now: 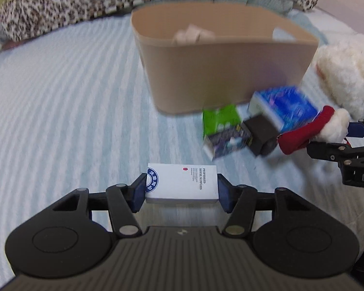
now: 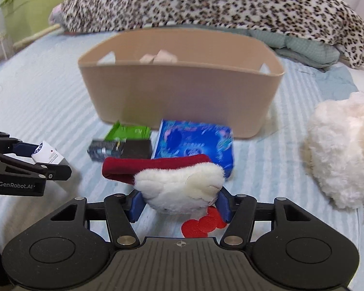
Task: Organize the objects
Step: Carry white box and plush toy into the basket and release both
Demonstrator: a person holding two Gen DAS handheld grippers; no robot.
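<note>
Left gripper (image 1: 181,191) clamps white box (image 1: 182,184); right gripper (image 2: 180,203) clamps plush stocking (image 2: 179,189)

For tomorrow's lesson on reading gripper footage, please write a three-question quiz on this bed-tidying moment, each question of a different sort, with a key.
1. True or false: the left gripper is empty.
2. What does the right gripper hold? A) blue tissue pack B) red and white plush C) green packet
3. Fill in: the blue tissue pack lies in front of the beige ____.

Key: 1 false, it grips a white box. 2 B, the red and white plush. 3 basket.
</note>
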